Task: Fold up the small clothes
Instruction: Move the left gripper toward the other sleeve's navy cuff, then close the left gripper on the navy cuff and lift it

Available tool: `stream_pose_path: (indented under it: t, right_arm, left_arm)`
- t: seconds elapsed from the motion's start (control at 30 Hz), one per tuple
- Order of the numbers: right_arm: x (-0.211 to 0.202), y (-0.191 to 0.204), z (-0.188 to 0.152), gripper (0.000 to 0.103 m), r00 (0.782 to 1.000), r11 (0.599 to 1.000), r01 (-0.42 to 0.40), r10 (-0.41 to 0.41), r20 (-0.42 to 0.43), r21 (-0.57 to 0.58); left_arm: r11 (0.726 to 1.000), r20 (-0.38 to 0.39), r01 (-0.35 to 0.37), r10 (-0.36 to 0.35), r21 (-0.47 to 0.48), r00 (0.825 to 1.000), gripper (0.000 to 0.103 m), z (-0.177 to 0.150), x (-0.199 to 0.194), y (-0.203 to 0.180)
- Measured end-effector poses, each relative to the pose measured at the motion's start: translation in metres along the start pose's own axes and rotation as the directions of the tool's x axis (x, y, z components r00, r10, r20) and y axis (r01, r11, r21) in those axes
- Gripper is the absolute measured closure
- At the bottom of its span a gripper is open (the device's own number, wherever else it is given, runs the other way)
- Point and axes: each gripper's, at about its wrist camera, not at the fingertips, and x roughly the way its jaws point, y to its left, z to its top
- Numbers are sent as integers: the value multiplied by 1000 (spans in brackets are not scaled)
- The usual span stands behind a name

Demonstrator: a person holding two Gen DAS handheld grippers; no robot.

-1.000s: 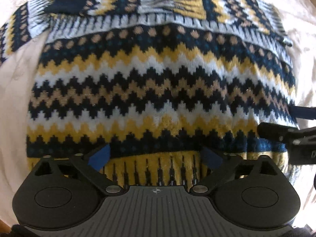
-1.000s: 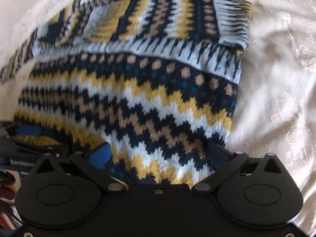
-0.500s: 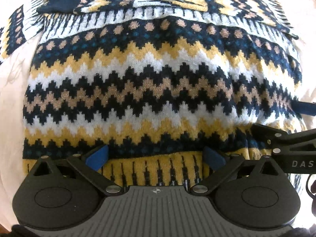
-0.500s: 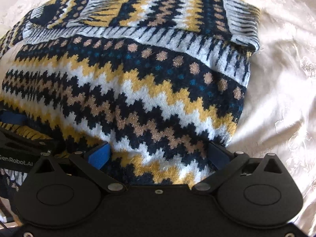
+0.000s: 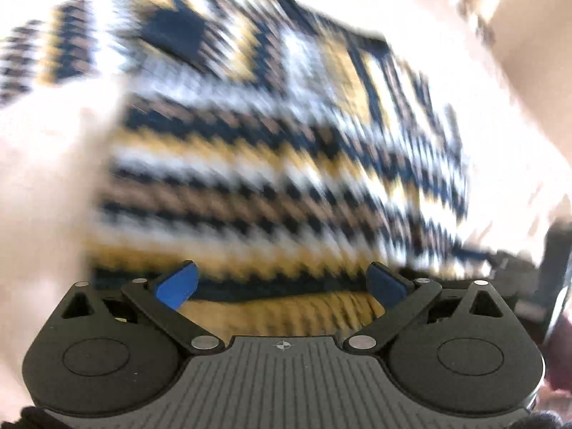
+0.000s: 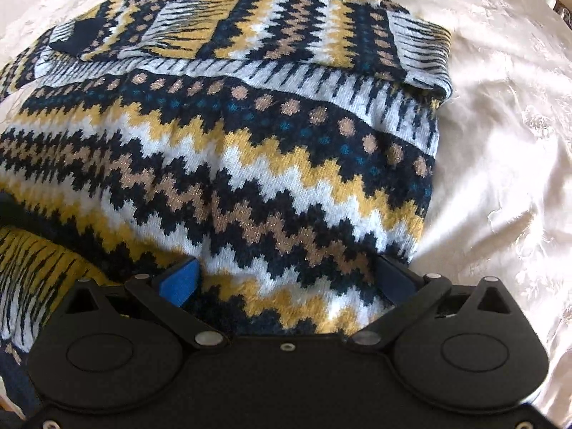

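Left wrist view, blurred: the left gripper [image 5: 282, 280] stands spread at the yellow ribbed hem of the navy, yellow and white zigzag knitted sweater [image 5: 286, 164]. Right wrist view: the right gripper [image 6: 286, 279] gapes over the sweater's lower right corner; bare cream embroidered cloth [image 6: 500, 178] lies beside its right edge.

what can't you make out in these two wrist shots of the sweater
- Left wrist view: motion blur smears the navy, yellow and white zigzag knit sweater; its folds are unreadable.
- Right wrist view: the black right gripper body hides the sweater's hem.
- Right wrist view: the sweater's left side is cut off by the frame edge.
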Motion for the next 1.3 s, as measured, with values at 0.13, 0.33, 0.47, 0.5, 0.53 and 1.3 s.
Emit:
stream_pose_path:
  t: [0.13, 0.33, 0.47, 0.5, 0.53, 1.3]
  right_arm:
    - [2, 2, 8, 0, 999, 1000, 26, -26, -33, 10]
    - [-2, 5, 19, 0, 996, 997, 61, -58, -73, 39]
    - [-15, 7, 29, 0, 993, 986, 111, -105, -56, 126]
    - [-20, 8, 32, 0, 992, 981, 121, -117, -39, 151]
    - [-26, 9, 35, 0, 992, 975, 129, -128, -18, 182]
    - [-62, 59, 61, 0, 997, 958, 27, -45, 55, 285]
  left_arm:
    - [995, 145, -14, 29, -104, 989, 1, 10, -49, 71]
    - [946, 287, -73, 169, -316, 943, 1, 13, -108, 181]
    - [885, 330, -89, 262, -457, 907, 1, 19, -135, 248]
    - [873, 340, -91, 280, -479, 898, 1, 19, -139, 259]
    - [864, 346, -93, 294, -495, 891, 1, 21, -143, 272]
    - [832, 388, -56, 315, -551, 866, 2, 64, -113, 351]
